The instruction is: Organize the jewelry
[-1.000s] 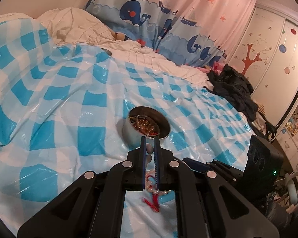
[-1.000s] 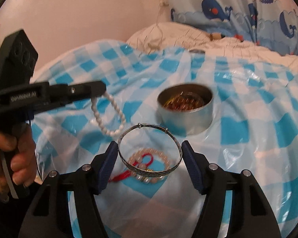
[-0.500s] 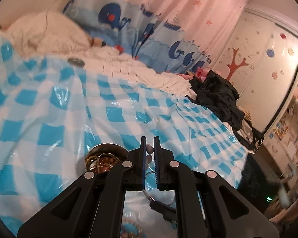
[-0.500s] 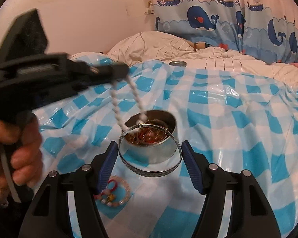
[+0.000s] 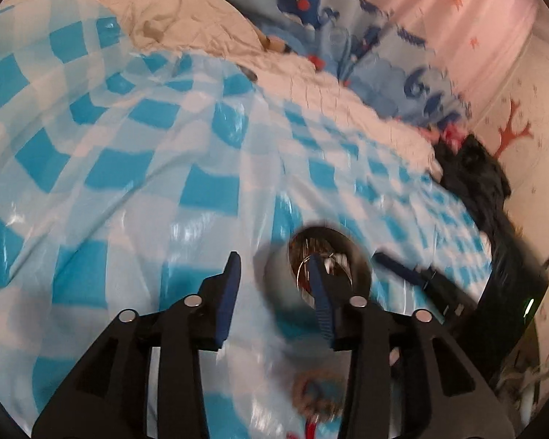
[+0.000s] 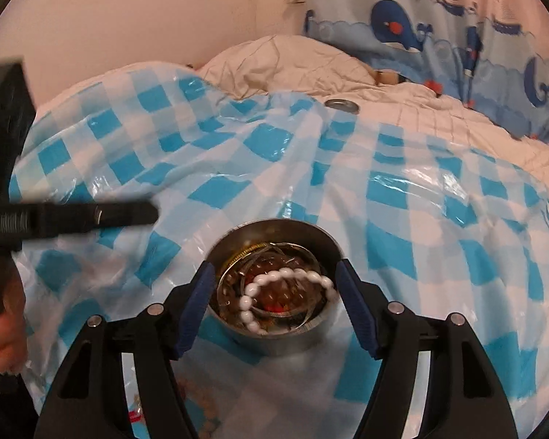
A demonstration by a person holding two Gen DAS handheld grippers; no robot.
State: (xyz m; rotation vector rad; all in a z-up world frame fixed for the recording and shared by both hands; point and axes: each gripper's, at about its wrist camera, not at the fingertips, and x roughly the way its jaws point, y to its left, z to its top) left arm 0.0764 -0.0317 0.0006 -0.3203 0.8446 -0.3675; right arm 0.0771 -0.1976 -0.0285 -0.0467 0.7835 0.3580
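Note:
A round metal tin (image 6: 274,336) stands on the blue-and-white checked plastic sheet. In it lie a white bead bracelet (image 6: 285,292), a silver bangle (image 6: 234,278) and other jewelry. My right gripper (image 6: 274,303) is open and empty, its fingers on either side of the tin. My left gripper (image 5: 274,292) is open and empty, just left of the tin (image 5: 282,285). It also shows at the left of the right wrist view (image 6: 128,214). A beaded bracelet with a red cord (image 5: 316,398) lies on the sheet below the left gripper.
The checked sheet (image 6: 402,219) covers a bed. A small round metal lid (image 6: 342,105) lies at its far edge. White bedding and whale-print pillows (image 6: 402,22) lie behind. Dark clothes (image 5: 475,179) are piled at the right.
My left gripper opened and let the white bead bracelet fall into the tin, then drew back left. My right gripper opened and the silver bangle now lies in the tin.

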